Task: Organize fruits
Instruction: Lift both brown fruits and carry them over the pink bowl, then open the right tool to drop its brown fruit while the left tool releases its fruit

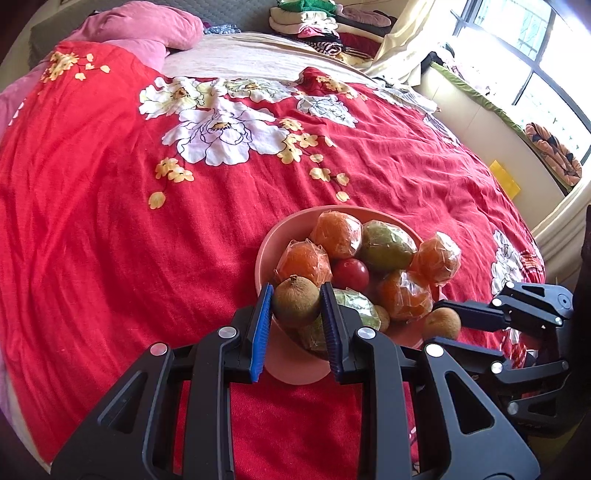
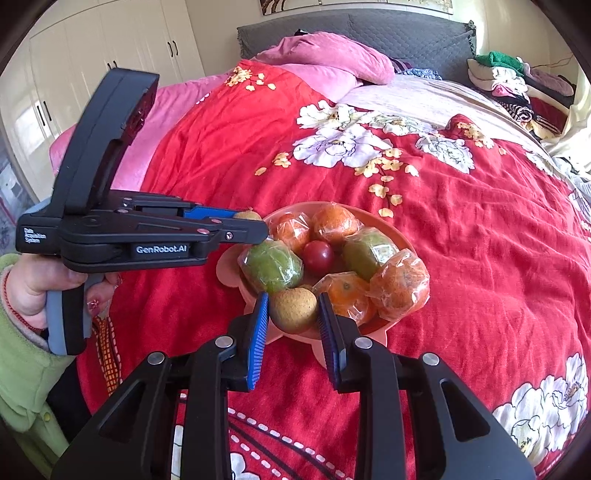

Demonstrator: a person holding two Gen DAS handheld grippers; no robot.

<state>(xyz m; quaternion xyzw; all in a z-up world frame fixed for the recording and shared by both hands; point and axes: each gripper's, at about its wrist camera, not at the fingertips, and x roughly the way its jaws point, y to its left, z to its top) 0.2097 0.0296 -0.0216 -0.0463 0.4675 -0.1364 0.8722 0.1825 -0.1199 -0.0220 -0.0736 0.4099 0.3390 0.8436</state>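
Note:
A pink bowl [image 1: 266,243] [image 2: 402,236] sits on the red floral bedcover. It holds several plastic-wrapped oranges [image 1: 336,232], wrapped green fruits [image 2: 271,267] and a small red fruit [image 2: 318,254]. My left gripper [image 1: 296,288] is shut on a small brown round fruit [image 1: 297,301] over the bowl's near edge. In the right wrist view the left gripper [image 2: 255,225] comes in from the left at the bowl's rim. My right gripper [image 2: 293,297] is shut on a second brown fruit [image 2: 293,308] above the bowl's front. The left wrist view shows the right gripper [image 1: 441,306] at the right.
The bed's red cover [image 1: 110,221] spreads wide to the left and beyond the bowl. A pink pillow [image 2: 332,55] and folded clothes [image 1: 314,22] lie at the head. A window [image 1: 535,55] is on the right and white wardrobes [image 2: 110,37] on the left. A green-sleeved hand [image 2: 33,288] grips the left handle.

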